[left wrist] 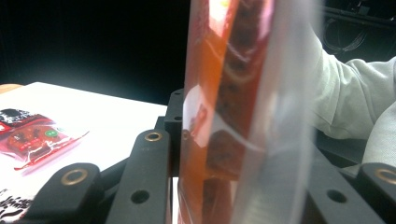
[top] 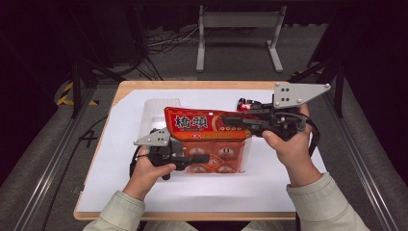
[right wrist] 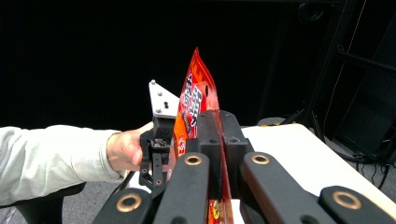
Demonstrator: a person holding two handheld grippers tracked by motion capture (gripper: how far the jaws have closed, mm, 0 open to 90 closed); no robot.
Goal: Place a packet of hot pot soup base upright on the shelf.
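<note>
Two grippers hold one red snack bag (top: pixel 207 124)

The left gripper (top: pixel 204 158) pinches its bottom part, the right gripper (top: pixel 228 119) pinches its top, above the counter (top: pixel 120 159).

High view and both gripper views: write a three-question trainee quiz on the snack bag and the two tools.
1. True or false: the red snack bag lies flat on the table with nothing gripping it.
2. Which tool holds the bag's upper edge? A) left tool B) right tool C) no tool
3. Fill in: in the left gripper view, a second small red packet lies on the white ____.

Key:
1. False: it is held up off the table, and both tools are shut on it.
2. B; the left tool grips lower down, by the clear part of the bag.
3. Table surface.
</note>
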